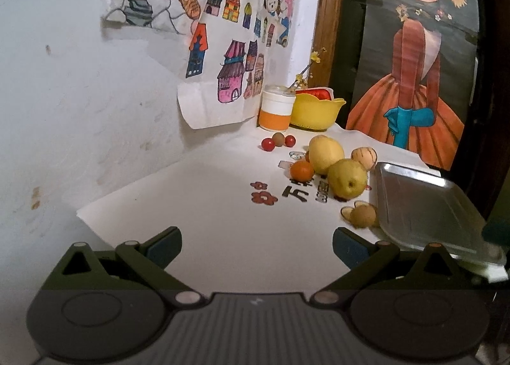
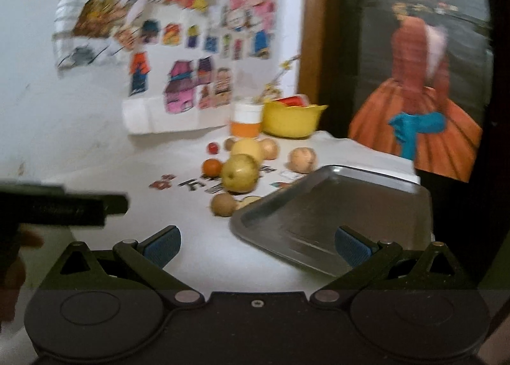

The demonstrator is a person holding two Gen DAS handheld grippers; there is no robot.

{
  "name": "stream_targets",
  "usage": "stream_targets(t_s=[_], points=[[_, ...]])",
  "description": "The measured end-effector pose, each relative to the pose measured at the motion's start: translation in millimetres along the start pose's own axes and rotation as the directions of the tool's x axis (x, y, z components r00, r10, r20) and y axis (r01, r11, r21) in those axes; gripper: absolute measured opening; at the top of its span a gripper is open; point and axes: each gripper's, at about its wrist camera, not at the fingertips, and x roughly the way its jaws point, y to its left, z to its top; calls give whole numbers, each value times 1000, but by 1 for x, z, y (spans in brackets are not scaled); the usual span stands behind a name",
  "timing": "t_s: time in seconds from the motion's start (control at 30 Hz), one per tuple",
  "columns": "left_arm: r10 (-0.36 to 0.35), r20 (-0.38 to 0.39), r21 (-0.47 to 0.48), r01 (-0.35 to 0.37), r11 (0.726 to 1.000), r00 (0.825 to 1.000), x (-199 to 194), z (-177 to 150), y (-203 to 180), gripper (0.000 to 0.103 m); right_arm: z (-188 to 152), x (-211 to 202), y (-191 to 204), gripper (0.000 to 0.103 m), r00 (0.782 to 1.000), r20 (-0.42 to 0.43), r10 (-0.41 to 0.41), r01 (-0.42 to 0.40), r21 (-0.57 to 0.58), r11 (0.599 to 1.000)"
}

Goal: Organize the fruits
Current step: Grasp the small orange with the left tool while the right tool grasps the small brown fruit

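Left gripper [image 1: 257, 245]: jaws spread wide, blue ribbed pads facing each other, nothing between them; it hangs above bare white table covering [image 1: 207, 199].

Right gripper [image 2: 257, 245]: likewise wide open and empty, its right pad over the near edge of the metal tray [image 2: 366, 205]. This view is motion-blurred.

Items, left to right in the left wrist view:
- Two small glossy red fruits [image 1: 268, 144], round, flanking a dull brown round one [image 1: 279, 139], the three close together near the back wall.
- Cylindrical cup [image 1: 276, 106], white above, orange band below, standing upright beside a yellow plastic bowl [image 1: 315, 113] with a scalloped rim; something red sits inside the bowl.
- Smooth orange citrus [image 1: 301, 171], touching or just beside a large oval yellow fruit [image 1: 325, 154].
- Yellow-green pear [image 1: 347, 178], matte skin, in front of the yellow fruit.
- Pale ribbed round fruit [image 1: 365, 157] behind the pear.
- Small tan round fruit [image 1: 363, 215] against the tray's left edge.
- The tray, rectangular with rounded corners, brushed metal, holds nothing.
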Motion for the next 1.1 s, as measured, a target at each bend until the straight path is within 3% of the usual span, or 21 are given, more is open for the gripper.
stream_targets(t_s=[0.13,0.4,0.67,0.97,1.1], points=[[-36,-42,-34,35,999,998,17,12,7,103,7,15,4,103,998,-44,50,-52,-43,998],[-105,-74,2,106,994,992,54,46,6,103,20,39,10,102,994,-89,68,-76,-96,992],[-101,-174,78,116,990,979,99,69,-3,103,33,65,17,102,979,-137,150,-158,-49,986],[-110,-214,199,154,968,971,138,79,-18,103,39,90,23,82,979,-161,122,-137,-83,987],[-118,-230,209,168,963,966,151,83,-20,102,41,99,23,70,981,-165,100,-116,-89,989]])
